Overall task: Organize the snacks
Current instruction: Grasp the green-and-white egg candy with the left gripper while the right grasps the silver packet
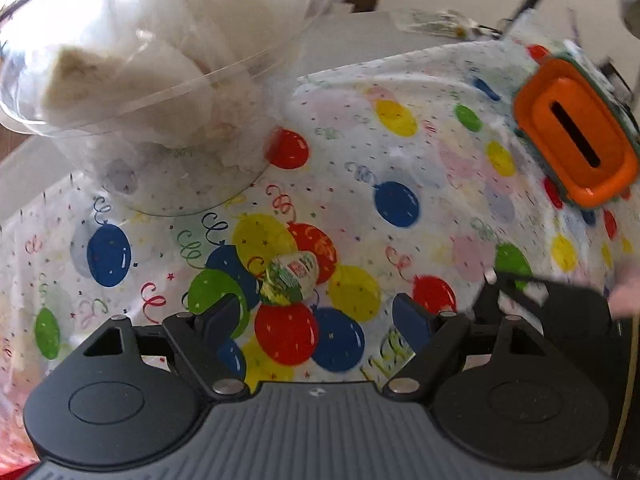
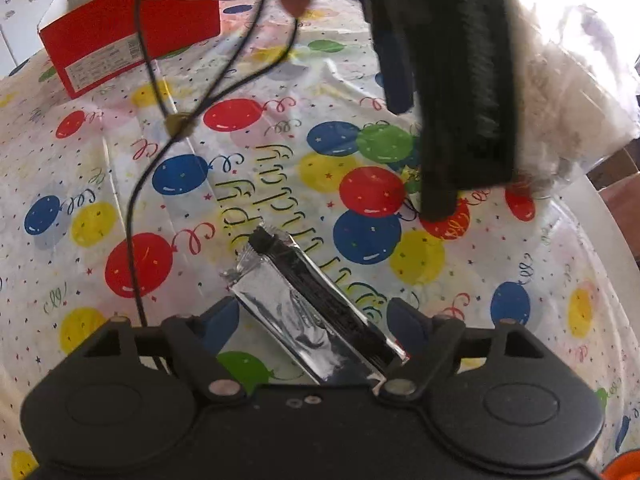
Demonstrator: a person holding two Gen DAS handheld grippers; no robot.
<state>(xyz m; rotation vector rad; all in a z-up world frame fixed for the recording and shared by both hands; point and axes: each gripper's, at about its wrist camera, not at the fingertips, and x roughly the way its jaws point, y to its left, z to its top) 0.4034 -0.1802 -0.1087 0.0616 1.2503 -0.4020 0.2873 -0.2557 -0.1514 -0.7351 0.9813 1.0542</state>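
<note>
One small wrapped candy (image 1: 291,278) is lying between the wide-open, empty left gripper (image 1: 318,312); one silver snack bar (image 2: 308,312) is lying between the open right gripper (image 2: 316,320), ungripped, near one clear bowl (image 1: 156,92) and one red box (image 2: 128,44).

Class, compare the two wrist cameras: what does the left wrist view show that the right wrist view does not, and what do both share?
Only the left wrist view shows a small foil-wrapped candy lying just ahead of the open left gripper, and an orange block at the right.

Only the right wrist view shows a silver snack wrapper lying between the fingers of the open right gripper, untouched by them, and a red box at the far left.

Both show the balloon tablecloth and the clear plastic bowl of white-wrapped snacks.
</note>
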